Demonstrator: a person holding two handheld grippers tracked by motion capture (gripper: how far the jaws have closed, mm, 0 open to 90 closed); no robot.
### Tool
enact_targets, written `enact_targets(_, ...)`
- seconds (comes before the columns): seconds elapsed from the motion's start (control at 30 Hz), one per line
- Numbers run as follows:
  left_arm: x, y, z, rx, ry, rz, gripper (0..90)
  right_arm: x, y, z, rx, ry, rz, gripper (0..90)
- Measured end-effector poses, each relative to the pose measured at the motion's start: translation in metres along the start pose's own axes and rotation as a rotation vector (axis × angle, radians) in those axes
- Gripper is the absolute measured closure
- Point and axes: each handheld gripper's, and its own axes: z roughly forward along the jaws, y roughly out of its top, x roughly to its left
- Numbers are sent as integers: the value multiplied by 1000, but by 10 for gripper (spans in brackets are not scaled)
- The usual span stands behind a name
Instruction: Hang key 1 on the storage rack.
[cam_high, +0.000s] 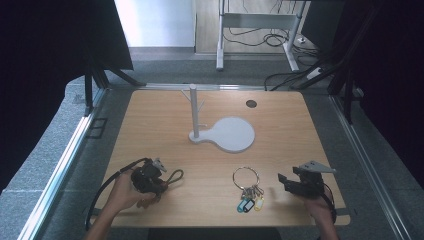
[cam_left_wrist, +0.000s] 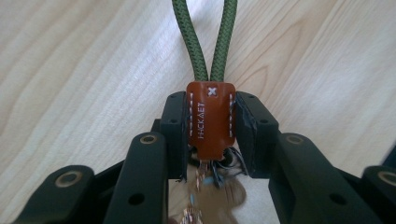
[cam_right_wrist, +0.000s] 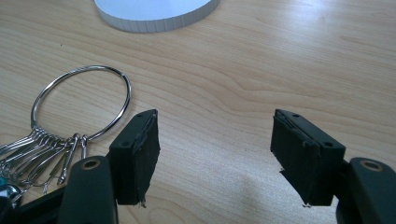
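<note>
Forearms entered the high view from the near edge of the wooden surface (cam_high: 165, 110). By the near left corner, the left tool (cam_high: 152, 181) was clamped on a keychain tag, its green cord loop (cam_high: 175, 175) lying flat on the wood towards the middle. Near the right corner, the right tool (cam_high: 286, 181) rested with its jaws spread wide and nothing between them. A metal key ring (cam_high: 245, 177) with keys and coloured tags lay between the two tools, close to the near edge. A white stand (cam_high: 193, 111) on a rounded base rose near the centre.

Seen from the left tool view, both pads pressed the sides of the brown leather tag (cam_left_wrist: 210, 116), the cord loop (cam_left_wrist: 205, 42) running away over the wood.

Seen from the right tool view, the jaws stood wide apart over bare wood, the key ring (cam_right_wrist: 79, 102) just beside the left jaw.
</note>
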Motion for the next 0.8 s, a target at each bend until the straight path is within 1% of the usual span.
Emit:
enact_targets(0.13,5,0,-16,-54,0,-12,669,1,0,1,3,-2,-2,324)
enact_targets(0.2,7,1,-24,-88,3,-16,670,1,-1,2,4,-2,-2,325)
enact_targets(0.23,9,2,-32,-115,4,-16,670,1,-1,2,4,-4,0,325)
enact_targets(0.27,9,3,-35,-127,5,-21,670,0,-1,2,7,-4,1,325)
enact_targets(0.37,12,7,-48,-155,17,-16,670,0,-2,3,10,-5,0,326)
enact_targets(0.47,15,12,-57,-175,29,-12,670,0,-2,3,10,-7,0,327)
enact_targets(0.53,16,16,-60,-180,34,-5,670,-1,-2,4,12,-7,0,327)
enact_targets(0.63,16,22,-63,-176,41,5,670,-1,-3,4,17,-5,2,327)
enact_targets(0.8,19,28,-66,-180,38,4,670,-2,-4,5,20,-5,6,327)
